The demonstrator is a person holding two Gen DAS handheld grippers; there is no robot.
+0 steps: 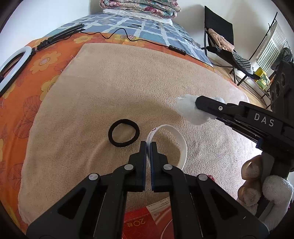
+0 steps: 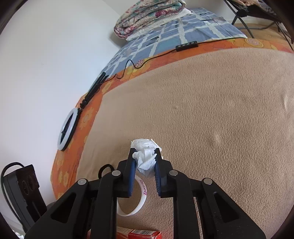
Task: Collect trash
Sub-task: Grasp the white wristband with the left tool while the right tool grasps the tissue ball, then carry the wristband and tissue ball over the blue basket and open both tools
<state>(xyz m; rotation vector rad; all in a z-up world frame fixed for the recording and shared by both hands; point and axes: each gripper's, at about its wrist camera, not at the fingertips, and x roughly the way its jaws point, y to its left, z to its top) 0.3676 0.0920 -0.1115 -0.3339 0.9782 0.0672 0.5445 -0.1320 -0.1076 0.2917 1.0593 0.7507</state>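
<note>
On a tan blanket (image 1: 114, 88) lies a white wristband (image 1: 181, 141) with purple print; my left gripper (image 1: 148, 144) is shut on its near edge. A black hair tie (image 1: 123, 135) rests just left of the band. A crumpled white tissue (image 2: 145, 156) sits between the blue pads of my right gripper (image 2: 144, 156), which is shut on it. In the left wrist view the same tissue (image 1: 189, 110) shows at the right, pinched by the right gripper (image 1: 200, 104). The wristband (image 2: 140, 198) also curls under the right gripper.
A red carton (image 1: 147, 220) lies at the near edge of the blanket, a plush toy (image 1: 257, 185) at the right. A ring light (image 2: 67, 128) with its cable and remote (image 2: 186, 46) lies on the orange floral sheet by the wall. Folded quilts (image 2: 147, 16) are at the far end; a black folding chair (image 1: 220, 42) stands beyond.
</note>
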